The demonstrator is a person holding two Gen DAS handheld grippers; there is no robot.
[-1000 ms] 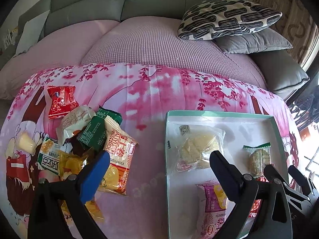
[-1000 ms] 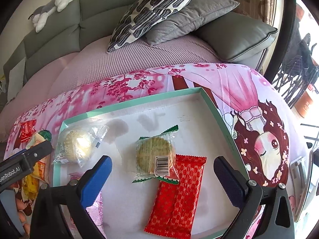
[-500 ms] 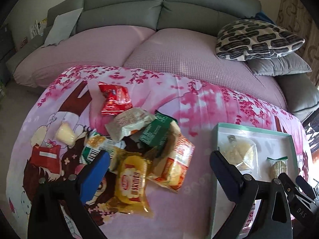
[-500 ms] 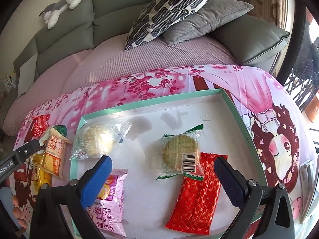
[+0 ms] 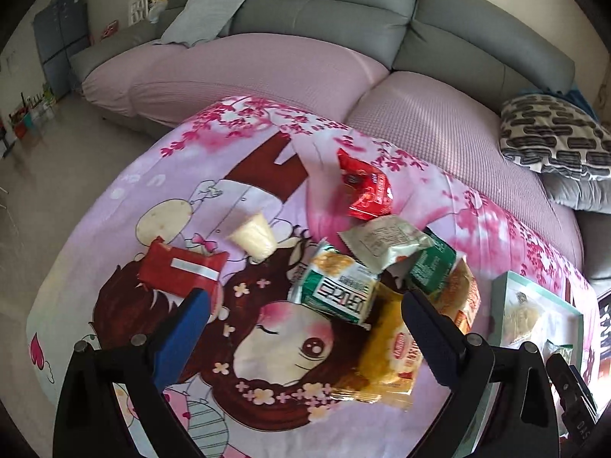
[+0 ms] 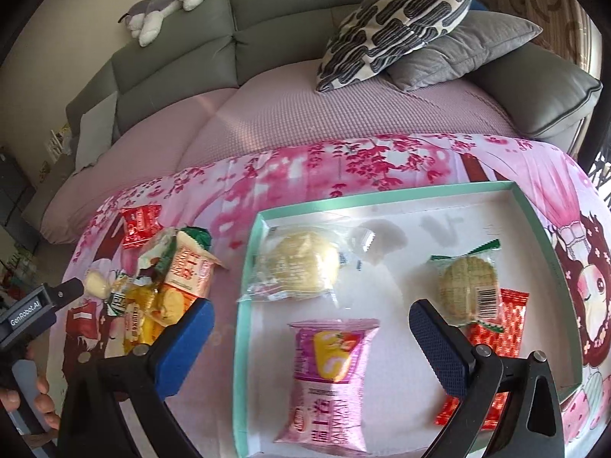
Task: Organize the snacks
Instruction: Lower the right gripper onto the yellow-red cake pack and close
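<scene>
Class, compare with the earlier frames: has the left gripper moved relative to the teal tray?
Yes. The left gripper has swung left, away from the teal tray, which now sits at the left wrist view's right edge; the loose snack pile is ahead.

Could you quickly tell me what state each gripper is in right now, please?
Left gripper: open, holding nothing, above the snack pile.
Right gripper: open, holding nothing, above the tray.

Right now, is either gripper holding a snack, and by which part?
Nothing is held. The left gripper and the right gripper are both open with nothing between their fingers.
</scene>
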